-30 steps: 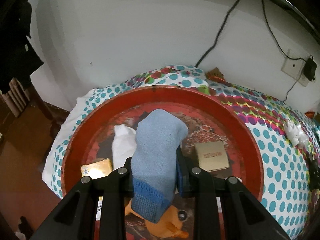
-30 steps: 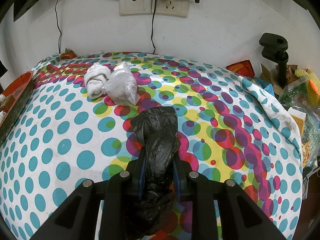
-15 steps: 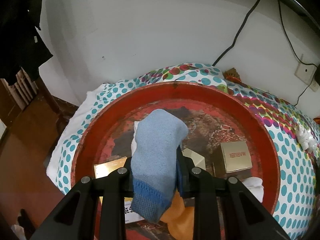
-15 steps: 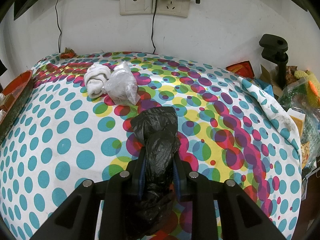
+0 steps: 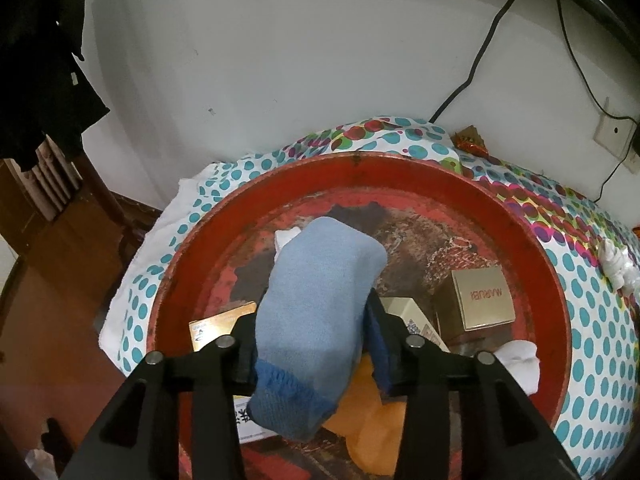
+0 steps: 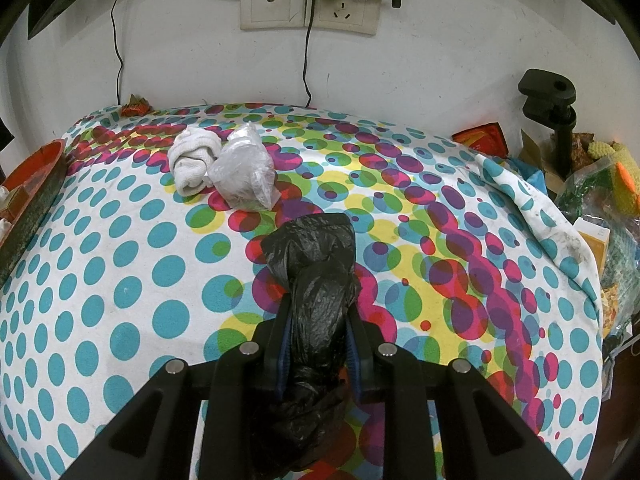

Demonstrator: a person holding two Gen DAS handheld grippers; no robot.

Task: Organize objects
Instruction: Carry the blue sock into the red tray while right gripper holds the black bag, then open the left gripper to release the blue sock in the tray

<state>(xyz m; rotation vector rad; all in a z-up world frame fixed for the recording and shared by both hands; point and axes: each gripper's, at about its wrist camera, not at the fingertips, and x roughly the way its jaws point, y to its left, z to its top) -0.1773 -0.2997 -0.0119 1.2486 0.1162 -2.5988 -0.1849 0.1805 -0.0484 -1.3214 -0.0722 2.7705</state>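
Over red tray (image 5: 400, 176), your left hand-held gripper (image 5: 316, 332) jaws just opening, blue sock (image 5: 316, 300) between them. Right hand-held gripper (image 6: 320, 336) clamps black bag (image 6: 316, 280) above dotted worktop (image 6: 120, 280).

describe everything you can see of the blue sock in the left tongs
The light blue knitted sock, rolled into a soft thick bundle, has a darker blue ribbed cuff at its near end. It sits between the fingers of the left tongs, whose jaws have just been opening; a gap shows beside the right finger, so the grip looks released. It hangs tilted over the round red tray, above an orange item.
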